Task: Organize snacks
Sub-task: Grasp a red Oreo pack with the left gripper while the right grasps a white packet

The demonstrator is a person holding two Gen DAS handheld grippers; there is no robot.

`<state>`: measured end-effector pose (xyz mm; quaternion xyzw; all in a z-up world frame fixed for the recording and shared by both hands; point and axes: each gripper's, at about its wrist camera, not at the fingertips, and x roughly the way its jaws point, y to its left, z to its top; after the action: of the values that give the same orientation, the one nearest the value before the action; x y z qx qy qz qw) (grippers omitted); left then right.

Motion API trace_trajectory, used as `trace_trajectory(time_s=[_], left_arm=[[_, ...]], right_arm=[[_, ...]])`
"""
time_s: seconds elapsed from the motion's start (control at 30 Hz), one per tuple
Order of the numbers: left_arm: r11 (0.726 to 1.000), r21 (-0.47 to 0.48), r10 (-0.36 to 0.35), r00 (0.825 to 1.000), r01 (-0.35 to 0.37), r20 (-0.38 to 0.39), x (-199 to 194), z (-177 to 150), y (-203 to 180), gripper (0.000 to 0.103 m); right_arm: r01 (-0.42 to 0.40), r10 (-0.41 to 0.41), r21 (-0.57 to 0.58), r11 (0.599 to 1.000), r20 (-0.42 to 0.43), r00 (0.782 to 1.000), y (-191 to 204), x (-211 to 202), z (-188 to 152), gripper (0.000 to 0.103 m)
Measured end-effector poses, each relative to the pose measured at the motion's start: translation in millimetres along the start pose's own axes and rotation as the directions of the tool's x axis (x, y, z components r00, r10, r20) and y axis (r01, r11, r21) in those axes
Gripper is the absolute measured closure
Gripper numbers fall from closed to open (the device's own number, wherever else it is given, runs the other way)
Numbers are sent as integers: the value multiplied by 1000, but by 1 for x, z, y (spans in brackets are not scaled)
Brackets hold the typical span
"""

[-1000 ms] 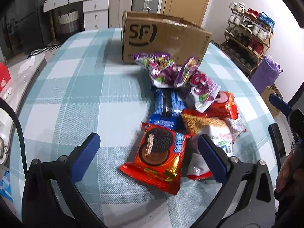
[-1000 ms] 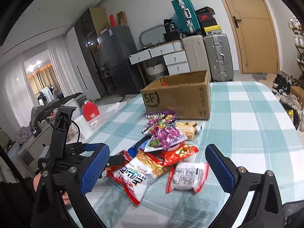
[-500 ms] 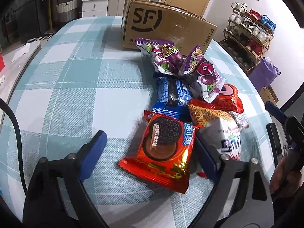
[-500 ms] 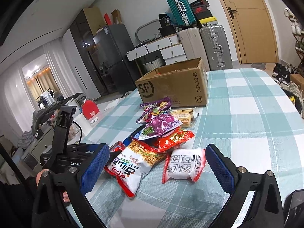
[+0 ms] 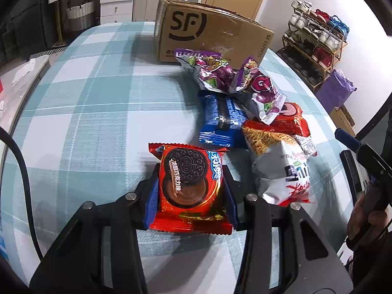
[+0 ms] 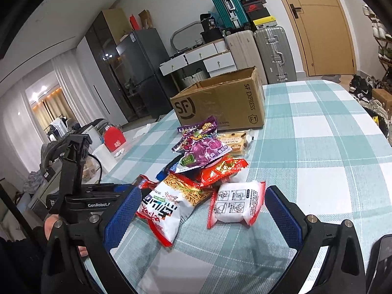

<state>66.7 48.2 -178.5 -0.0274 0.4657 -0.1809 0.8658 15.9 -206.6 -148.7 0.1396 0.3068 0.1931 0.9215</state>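
The red foil packet of chocolate sandwich cookies (image 5: 189,186) sits at the near edge of the snack pile, clamped between the blue-padded fingers of the left gripper (image 5: 191,193), which press on its two long sides. It seems to lie on or just above the teal-and-white checked tablecloth (image 5: 98,112); whether it has left the cloth cannot be told.

The packet is soft, air-filled foil, so too hard a squeeze could crush the cookies, while a light one could let the slick wrapper slide out on the way up. The pads hold the lower half of the packet, so the far end may droop and swing when lifted.

Just beyond it lies a blue packet of sandwich cookies (image 5: 221,120), and just to its right a white and orange bag of crispy noodles (image 5: 281,161). A sideways sweep could drag or nudge either one. Further back two purple sweet bags (image 5: 213,71) are heaped on the pile and could topple if it is disturbed.

The open brown cardboard shipping box (image 5: 210,34) stands behind the pile, likely the destination. Its near wall is tall, so a low carry could catch the packet on the rim.

The right gripper (image 6: 199,210) hovers with its fingers wide apart and nothing between them, over a white and red sealed pack (image 6: 236,202). It is close to the left one, and both reaching into the pile at once could make them collide.
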Motion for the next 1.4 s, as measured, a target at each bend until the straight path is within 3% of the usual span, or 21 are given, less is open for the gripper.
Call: trace_trajectory(time_s=[0.33,0.53,0.67,0.9,1.03,1.27,1.4], left_arm=[[1000,-15,21,1000,-21,21,-14,-6,6,61],[1000,1,23,999,-23,33,-22,-12,1,61],[1000,-8,22,999,-21,37,-24,-14,2,61],[999,-38,24,998,-22,52,-32,-18,7,61],[999,-32,42,998,-41,56,-37,-19,6,61],[998,-49,41,997,-38,63,-40,-18,7,61],[998,-47,38,997,-34,70,-44,-17,6,61]], right_arm=[[99,-99,11,995,-60,993,-8,9,-2,1],[166,-165,3,986,-126,978,-15,24,-4,1],[238,-243,-51,970,-159,957,-15,36,-3,1],[234,-250,-105,967,-186,950,-6,49,-4,1],[286,-312,-159,945,-172,934,3,56,-6,1],[269,-304,-195,943,-183,935,12,64,-5,2],[262,-302,-203,943,-202,932,14,69,-5,17]])
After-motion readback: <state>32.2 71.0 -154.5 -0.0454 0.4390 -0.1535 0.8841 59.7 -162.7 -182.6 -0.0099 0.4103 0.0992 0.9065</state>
